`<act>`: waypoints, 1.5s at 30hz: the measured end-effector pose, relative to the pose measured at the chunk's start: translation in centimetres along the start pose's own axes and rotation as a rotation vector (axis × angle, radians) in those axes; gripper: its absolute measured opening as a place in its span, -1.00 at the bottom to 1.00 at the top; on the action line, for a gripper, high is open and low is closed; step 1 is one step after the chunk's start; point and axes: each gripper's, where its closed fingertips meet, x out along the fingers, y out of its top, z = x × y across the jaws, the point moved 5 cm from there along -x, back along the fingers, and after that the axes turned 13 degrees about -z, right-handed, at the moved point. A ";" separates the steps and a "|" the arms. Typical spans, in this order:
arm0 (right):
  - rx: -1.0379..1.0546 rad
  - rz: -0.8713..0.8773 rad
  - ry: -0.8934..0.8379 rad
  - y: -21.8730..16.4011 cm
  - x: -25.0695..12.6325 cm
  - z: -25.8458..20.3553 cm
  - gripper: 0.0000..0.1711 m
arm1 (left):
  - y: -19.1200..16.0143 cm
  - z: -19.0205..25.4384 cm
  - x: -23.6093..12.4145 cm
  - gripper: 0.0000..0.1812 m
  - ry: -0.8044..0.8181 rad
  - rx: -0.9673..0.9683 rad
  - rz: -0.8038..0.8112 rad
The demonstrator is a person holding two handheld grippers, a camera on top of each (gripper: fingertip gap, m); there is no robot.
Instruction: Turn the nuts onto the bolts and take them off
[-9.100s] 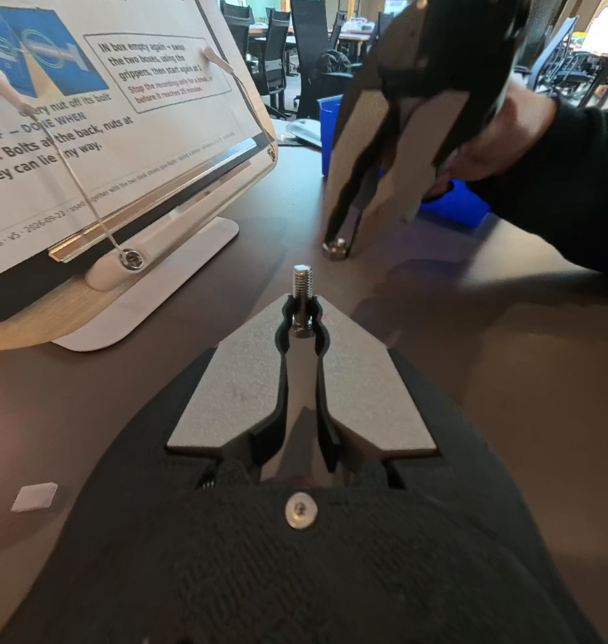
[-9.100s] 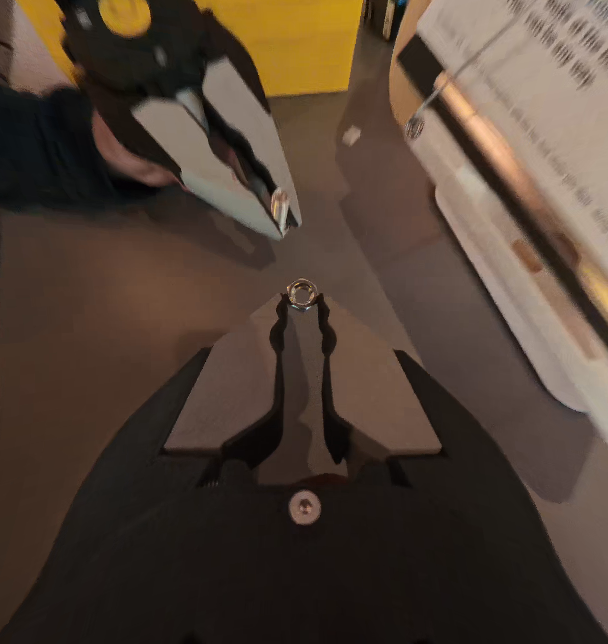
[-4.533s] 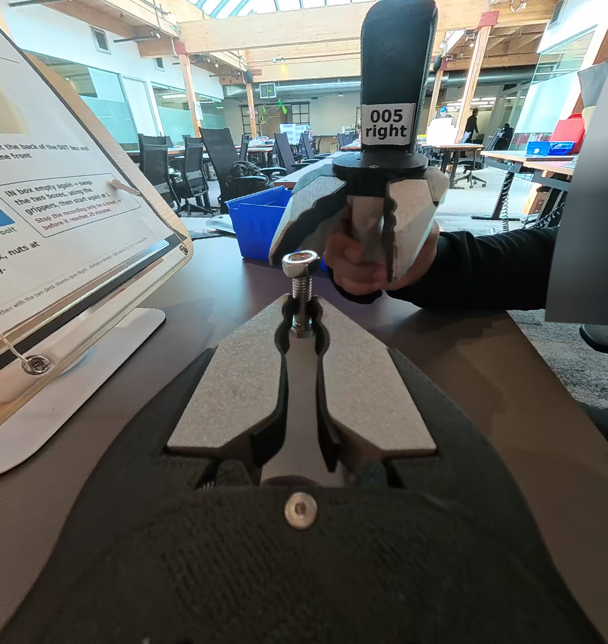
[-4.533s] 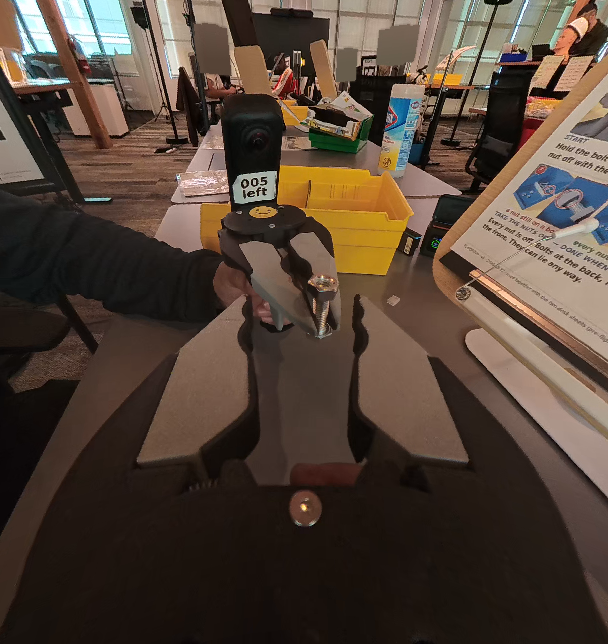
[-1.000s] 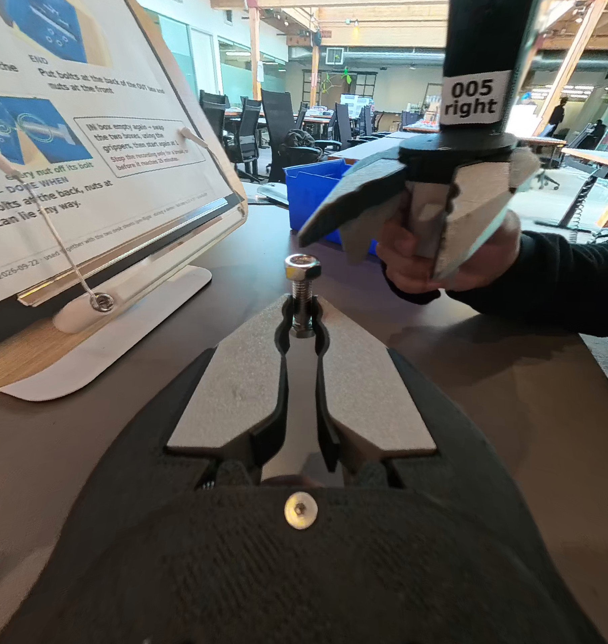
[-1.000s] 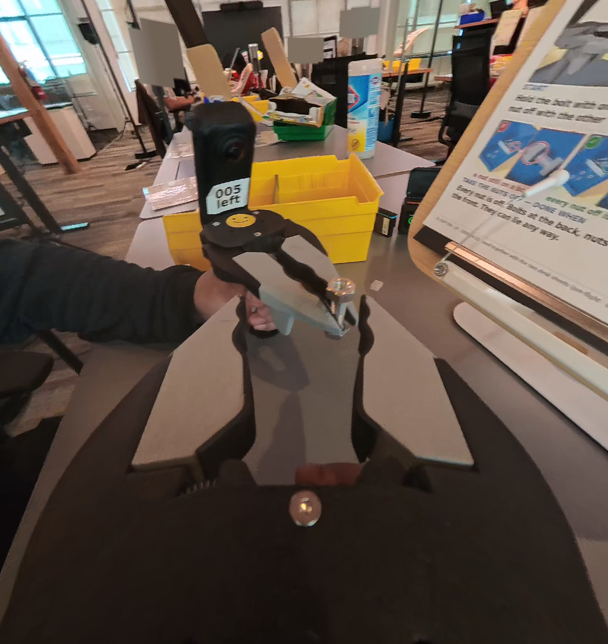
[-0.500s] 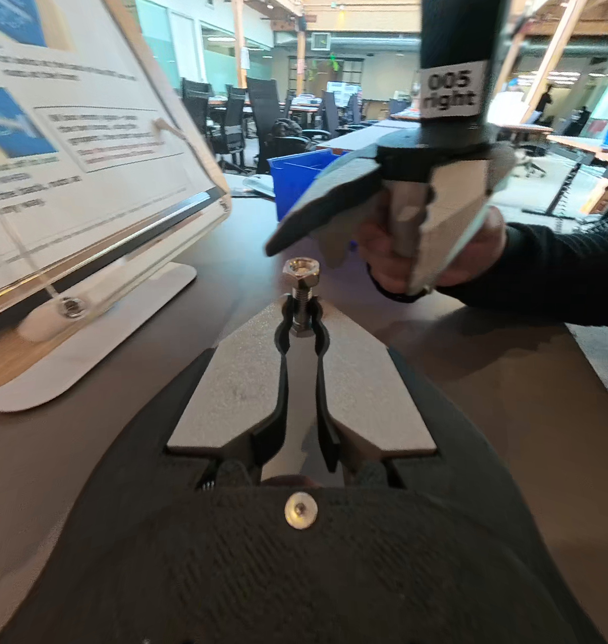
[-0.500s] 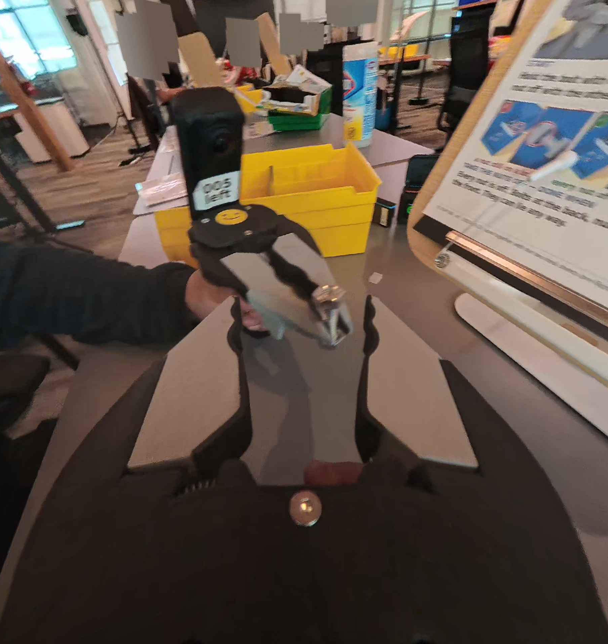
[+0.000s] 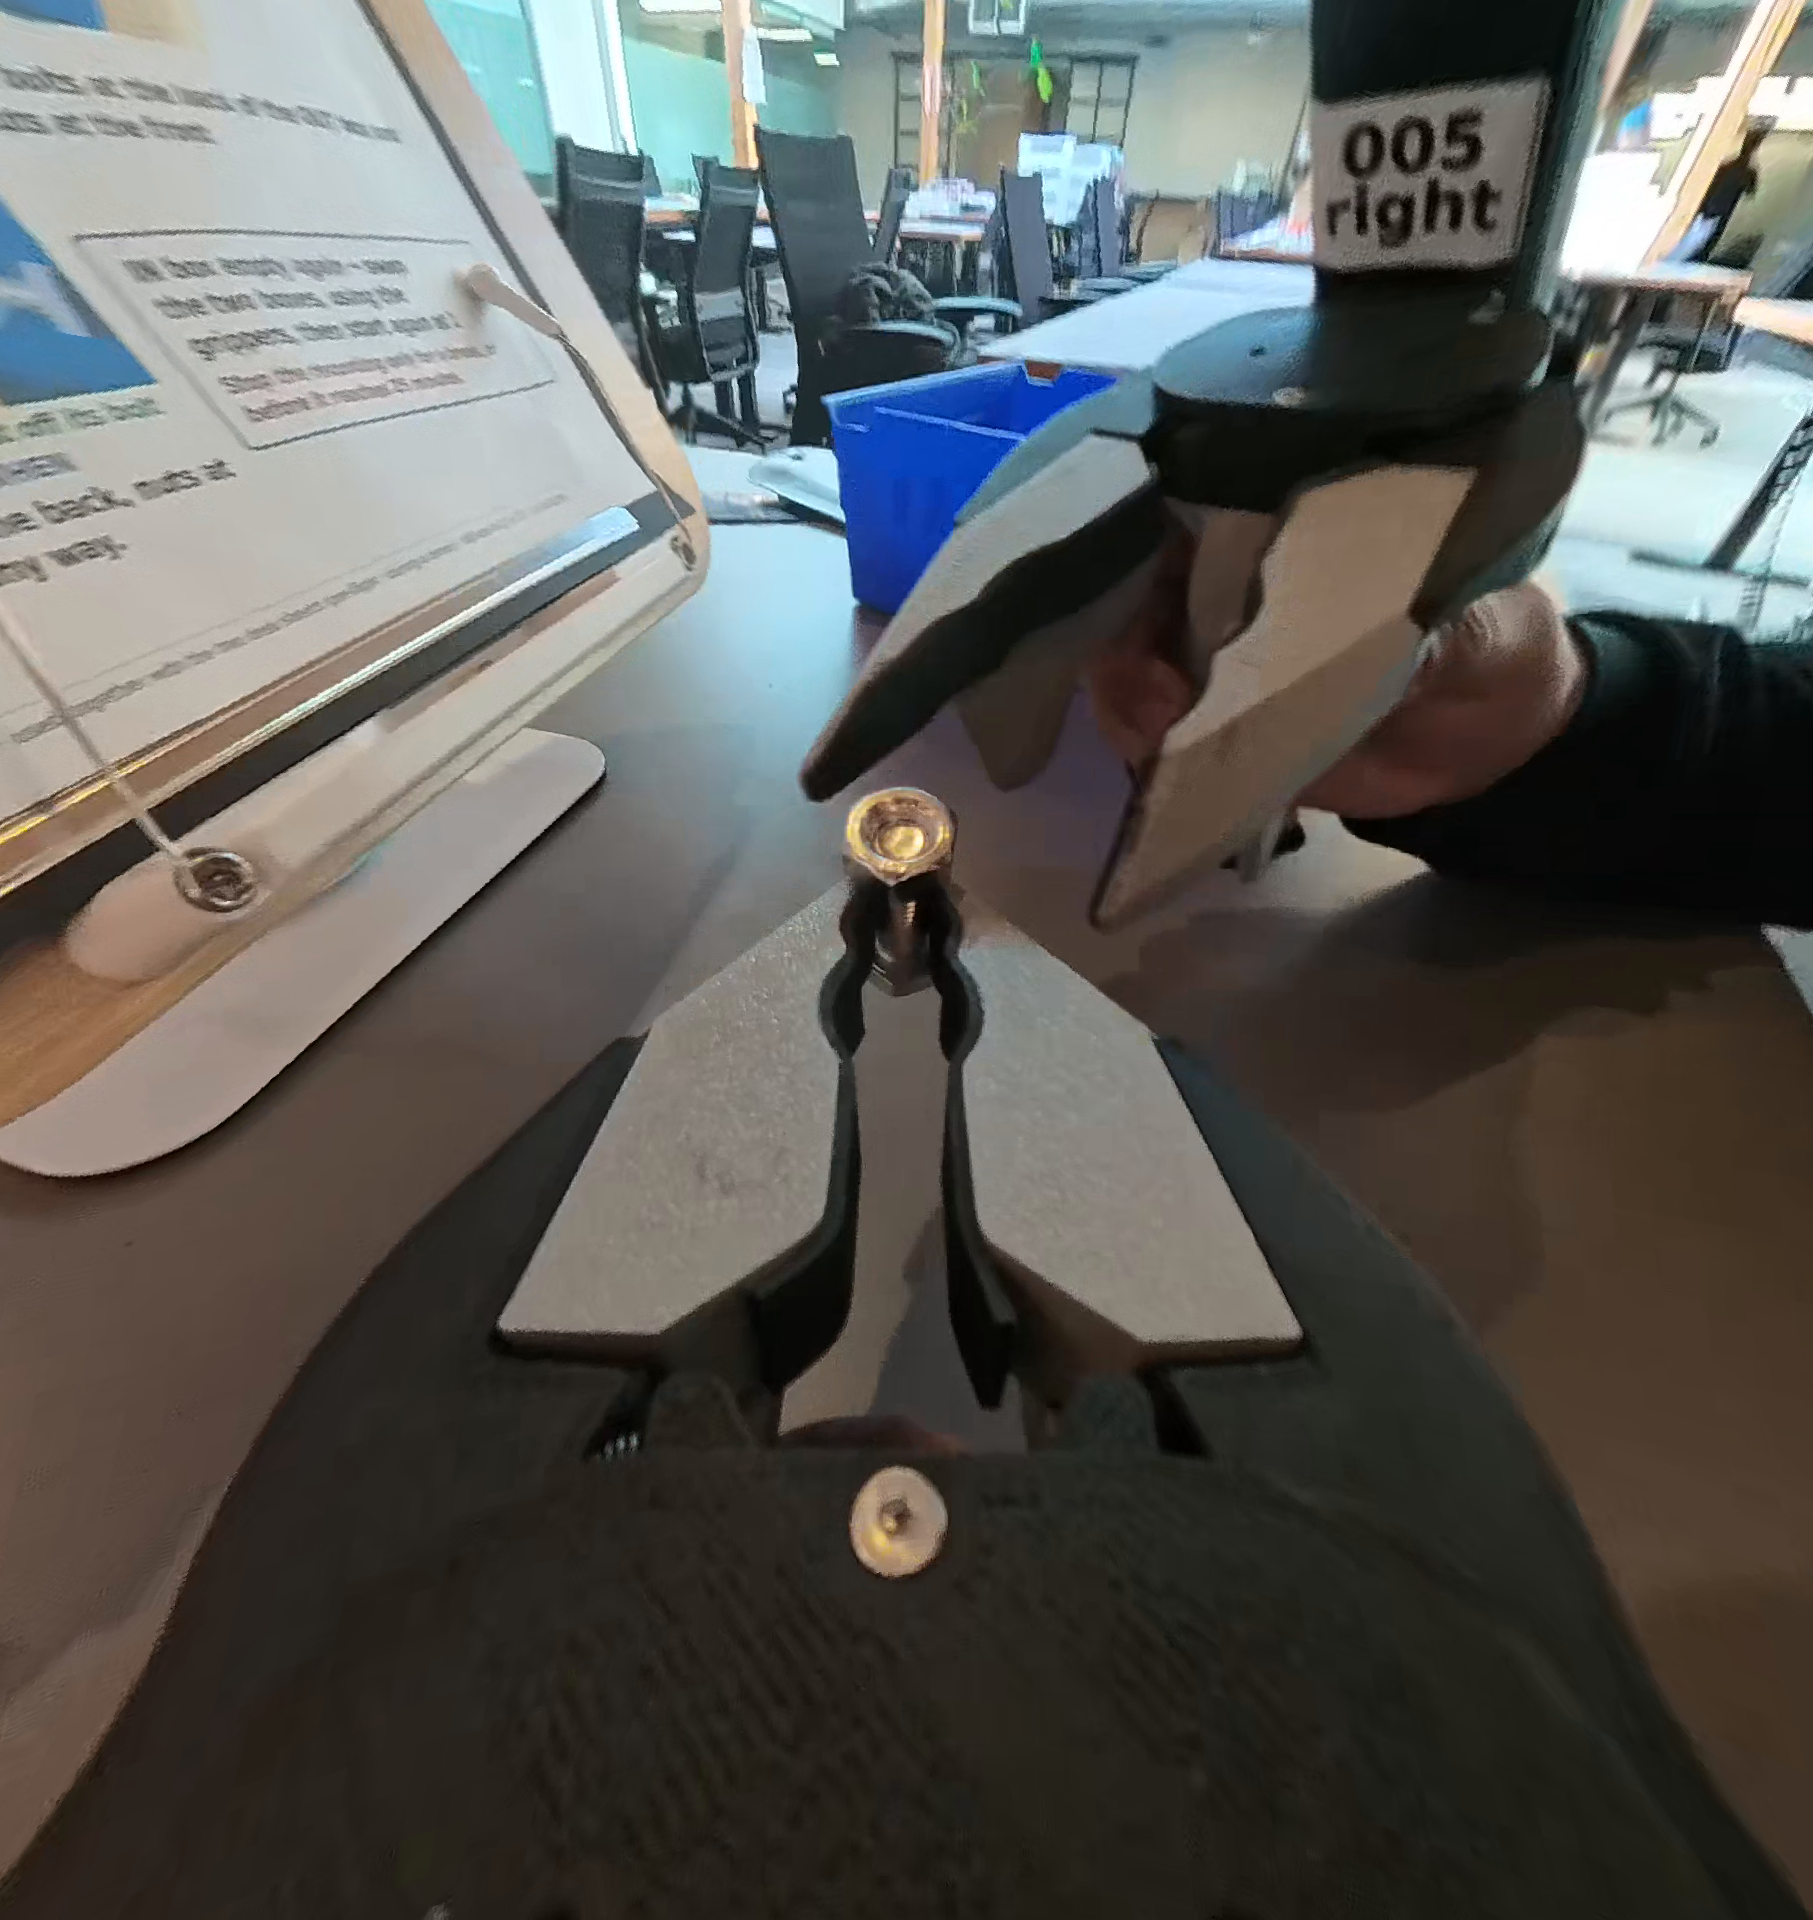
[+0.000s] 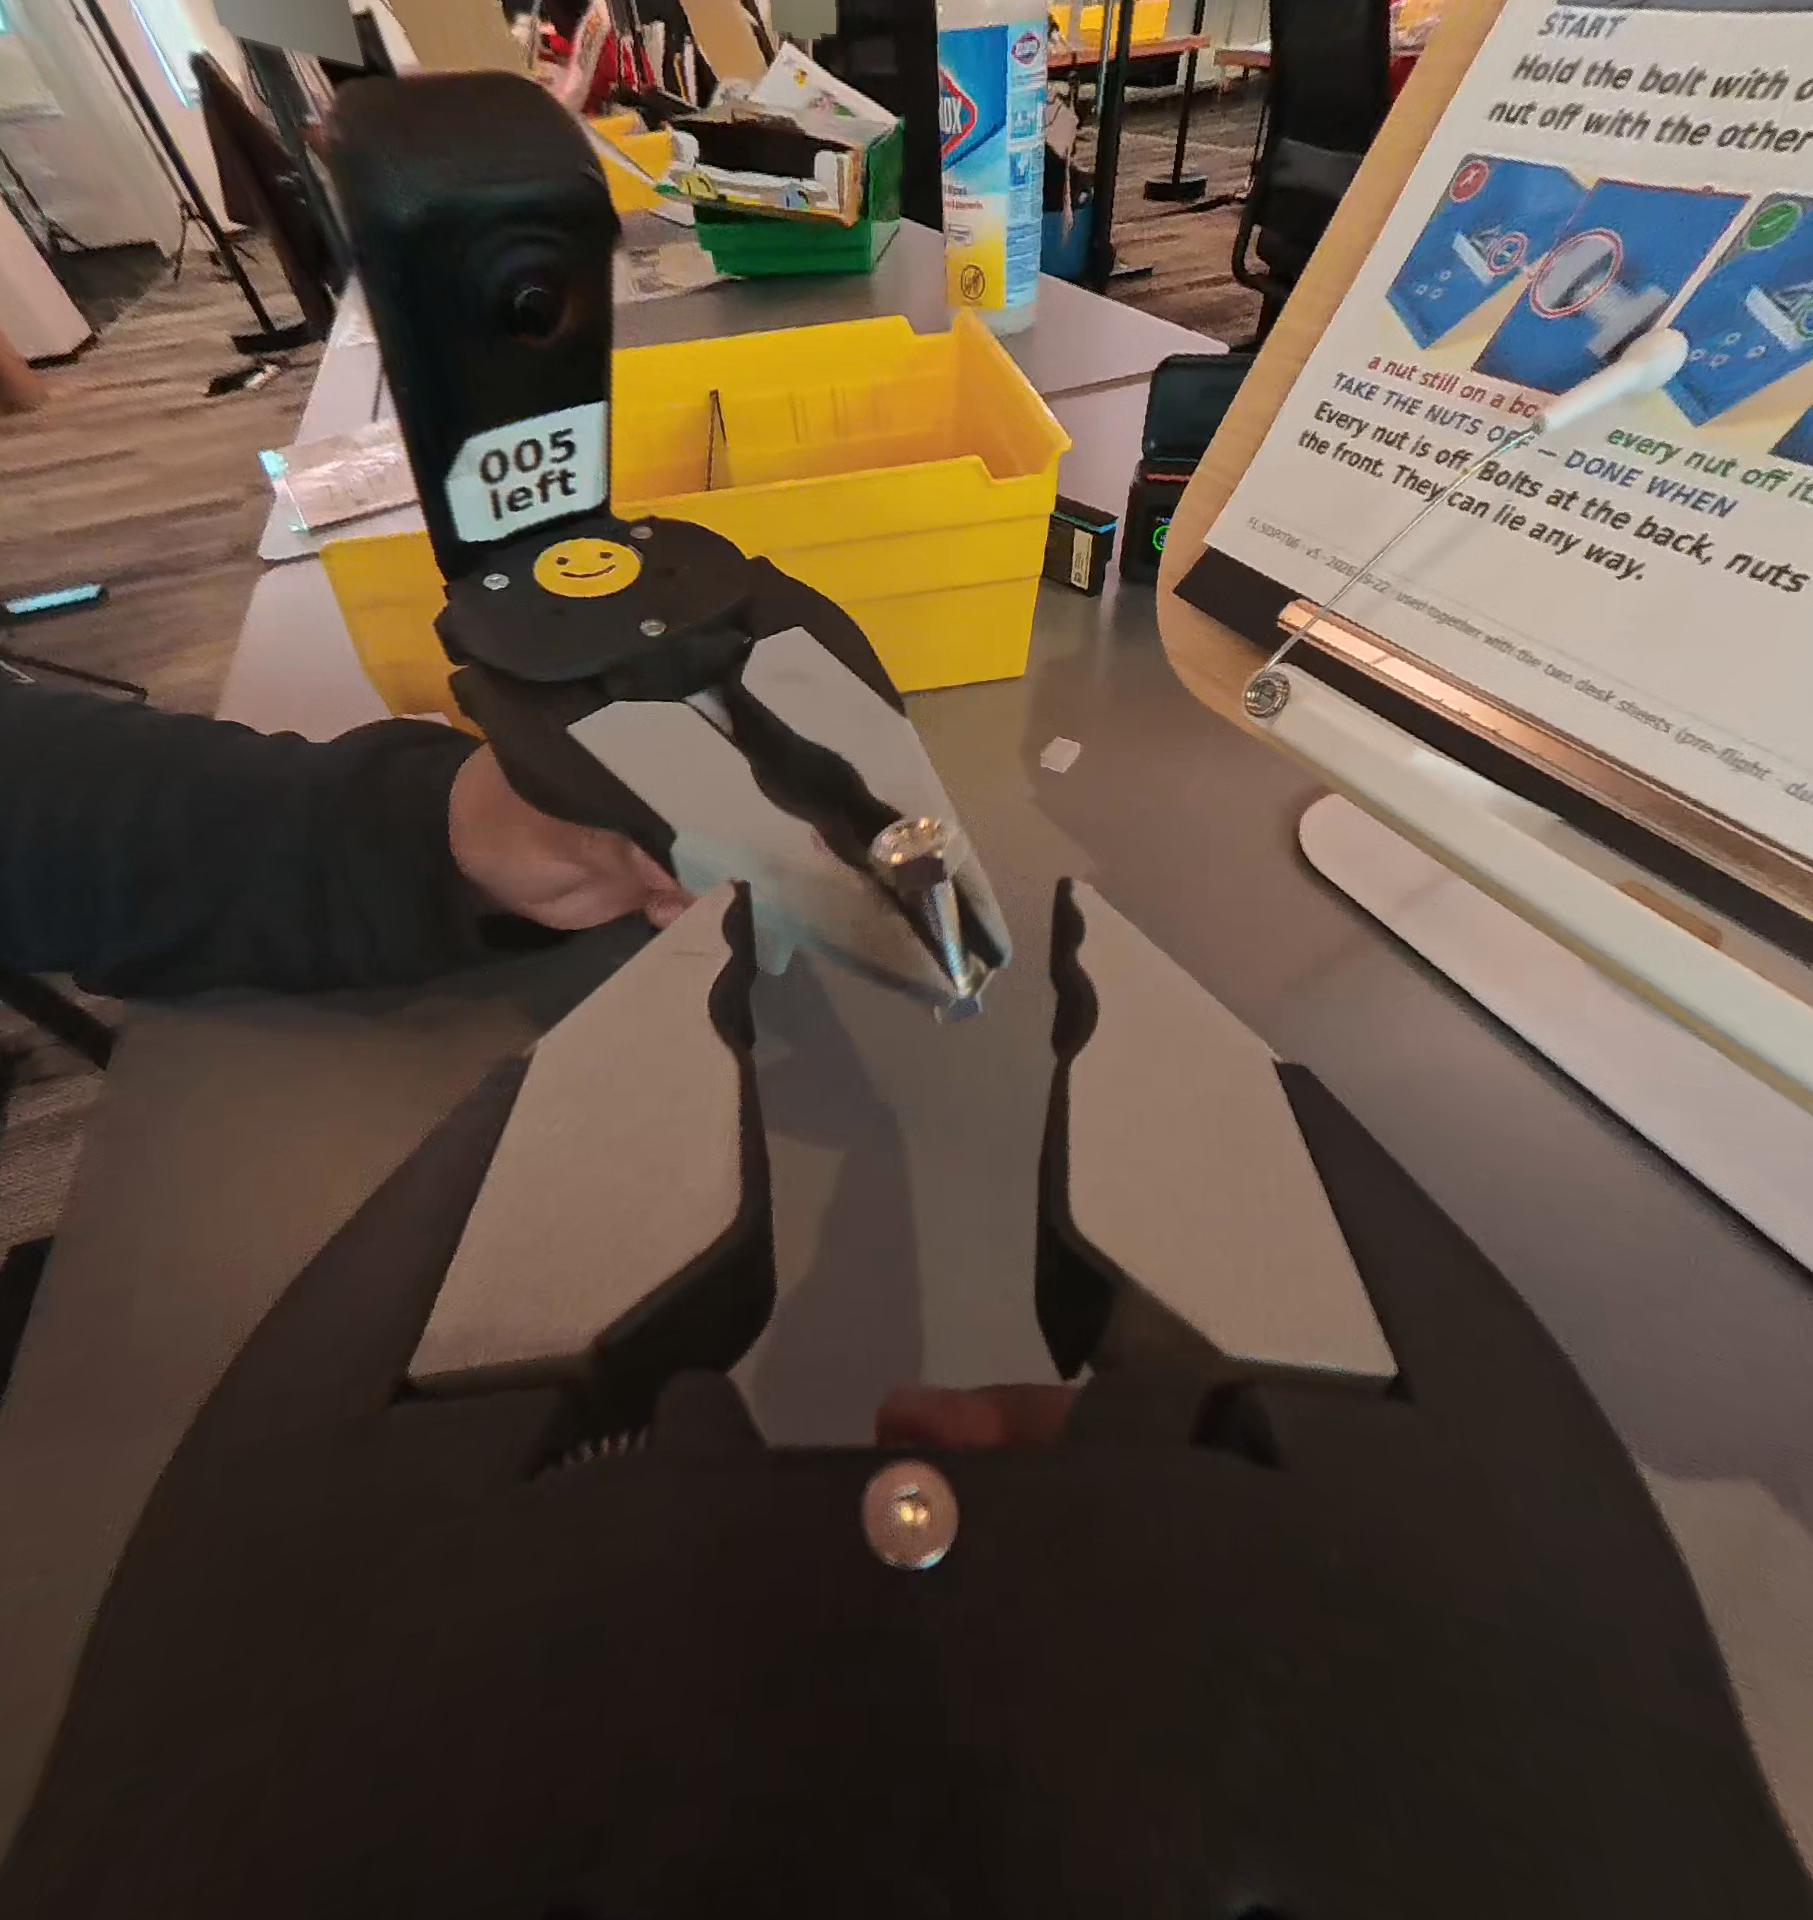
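My left gripper (image 9: 900, 920) is shut on a silver bolt (image 9: 900, 951), gripping it near its head in the notch at the fingertips. A hex nut (image 9: 900, 836) sits on the bolt's threaded end, which tilts back toward the left camera. My right gripper (image 9: 964, 847) is open and empty, held just behind and to the right of the nut without touching it. In the right wrist view the right gripper (image 10: 902, 904) has its jaws wide apart. The nut (image 10: 907, 847) and the bolt (image 10: 941, 930) in the left gripper (image 10: 969, 977) lie just beyond them.
An instruction sheet on a wooden stand (image 9: 289, 852) fills the left of the dark table (image 9: 1504, 1195). A blue bin (image 9: 923, 468) stands behind the right gripper. A yellow bin (image 10: 829, 488), a wipes canister (image 10: 990, 156) and a small black device (image 10: 1182, 457) stand behind the left gripper. Less than 4 cm separates the two grippers' tips.
Nine seconds ago the bolt was bare and the right gripper held the nut. Now the nut is on the bolt and the right gripper is open. In the last second the bolt tilted back toward the left camera.
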 end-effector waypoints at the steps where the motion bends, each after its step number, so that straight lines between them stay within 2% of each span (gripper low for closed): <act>1: -0.003 -0.003 0.007 -0.1 0.0 -0.1 -0.41 | -0.1 0.2 0.2 -0.92 0.006 0.016 -0.017; 4: 0.004 -0.008 0.040 -0.2 0.2 -0.2 -0.53 | -0.4 0.2 0.5 -0.92 0.014 0.025 -0.046; 7: 0.025 -0.045 0.020 -0.6 0.6 0.2 -0.80 | -0.5 0.4 0.7 -0.92 0.025 0.041 -0.062; 8: 0.026 -0.049 0.025 -0.7 0.6 0.3 -0.81 | -0.5 0.4 0.7 -0.92 0.029 0.044 -0.064; 16: 0.054 -0.039 0.030 -0.5 0.2 0.3 -0.82 | -0.3 0.3 0.6 -0.90 0.010 0.007 -0.036; 19: 0.089 -0.021 0.050 -0.5 0.0 0.6 -0.82 | -0.5 0.0 0.7 -0.75 0.012 -0.017 -0.053; 24: 0.130 0.003 0.054 -0.4 -0.4 1.1 -0.82 | -0.7 0.1 1.1 -0.63 -0.027 -0.048 -0.079; 27: 0.144 0.031 0.087 0.0 -0.7 0.8 -0.82 | -0.7 0.2 1.1 -0.66 -0.026 -0.039 -0.082; 31: 0.144 0.039 0.100 0.1 -0.7 0.5 -0.82 | -0.6 0.6 1.1 -0.82 -0.025 -0.005 -0.067; 38: 0.141 0.047 0.097 0.0 -0.9 0.8 -0.83 | -0.8 0.3 0.9 -0.83 0.001 -0.016 -0.103; 42: 0.053 0.032 0.075 0.0 -1.0 0.5 -0.57 | -1.2 -0.2 1.0 -0.83 -0.007 -0.063 -0.124; 43: 0.027 0.019 0.111 0.0 -1.1 -0.1 -0.59 | -1.2 -0.4 1.0 -0.83 0.004 -0.065 -0.127; 45: -0.033 -0.040 0.191 -0.4 -1.1 -1.4 -0.77 | -1.4 -0.7 0.9 -0.83 0.026 -0.079 -0.142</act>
